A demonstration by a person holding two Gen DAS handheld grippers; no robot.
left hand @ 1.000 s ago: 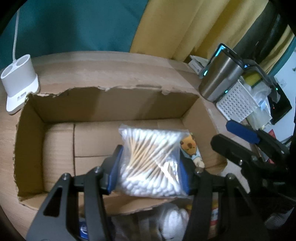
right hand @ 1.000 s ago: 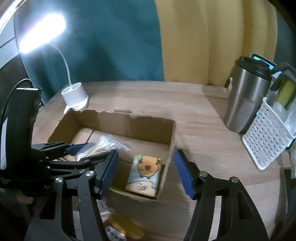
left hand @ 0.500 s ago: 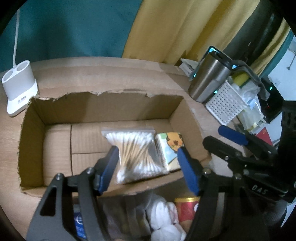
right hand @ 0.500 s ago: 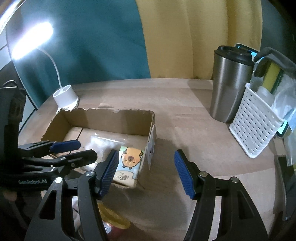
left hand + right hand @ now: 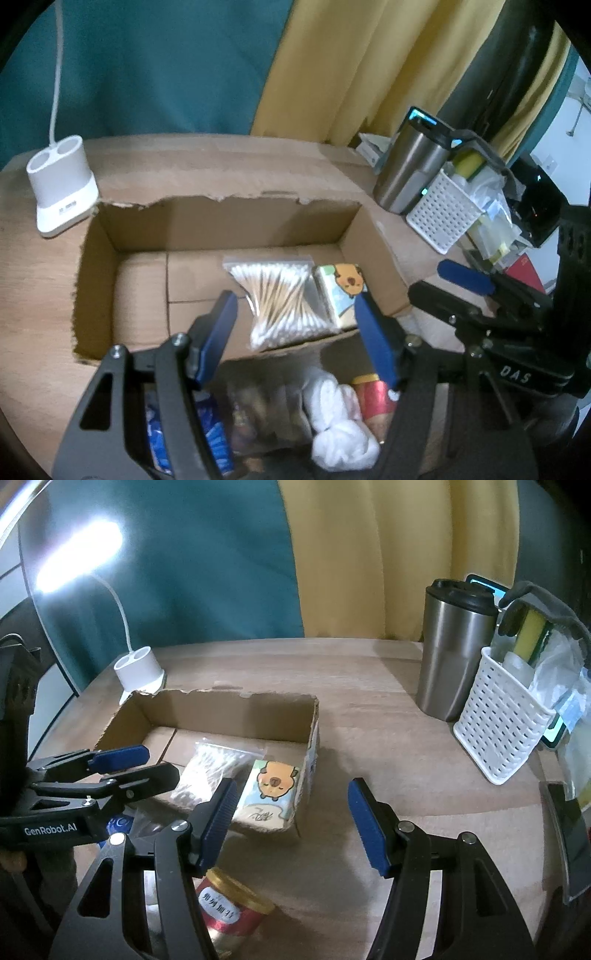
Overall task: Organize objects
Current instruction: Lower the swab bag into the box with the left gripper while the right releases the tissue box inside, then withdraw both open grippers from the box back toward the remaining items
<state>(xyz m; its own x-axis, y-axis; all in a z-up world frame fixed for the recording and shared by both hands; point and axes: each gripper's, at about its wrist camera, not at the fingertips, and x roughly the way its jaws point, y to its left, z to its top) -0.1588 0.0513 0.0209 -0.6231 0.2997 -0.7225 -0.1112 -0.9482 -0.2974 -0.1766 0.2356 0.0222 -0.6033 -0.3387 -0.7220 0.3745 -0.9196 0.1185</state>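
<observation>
An open cardboard box [image 5: 229,221] [image 5: 221,710] sits on the wooden table. Inside at its right end lie a clear bag of cotton swabs [image 5: 280,295] [image 5: 212,768] and a tissue pack with a cartoon capybara [image 5: 341,291] [image 5: 271,790]. My left gripper [image 5: 299,332] [image 5: 122,762] is open and empty, above the box's near wall. My right gripper [image 5: 291,823] is open and empty, to the right of the box. In front of the box lie a red gold-lidded tin [image 5: 229,908] [image 5: 373,398], a white cloth bundle [image 5: 340,424] and a blue packet [image 5: 210,435].
A white lamp base [image 5: 61,184] [image 5: 138,670] stands left of the box. A steel tumbler [image 5: 452,646] [image 5: 410,177] and a white perforated basket [image 5: 502,716] [image 5: 443,210] with clutter stand at the right.
My left gripper opened, let the cotton swab bag go into the box beside the tissue pack, and drew back. The right gripper pulled back and to the right.
</observation>
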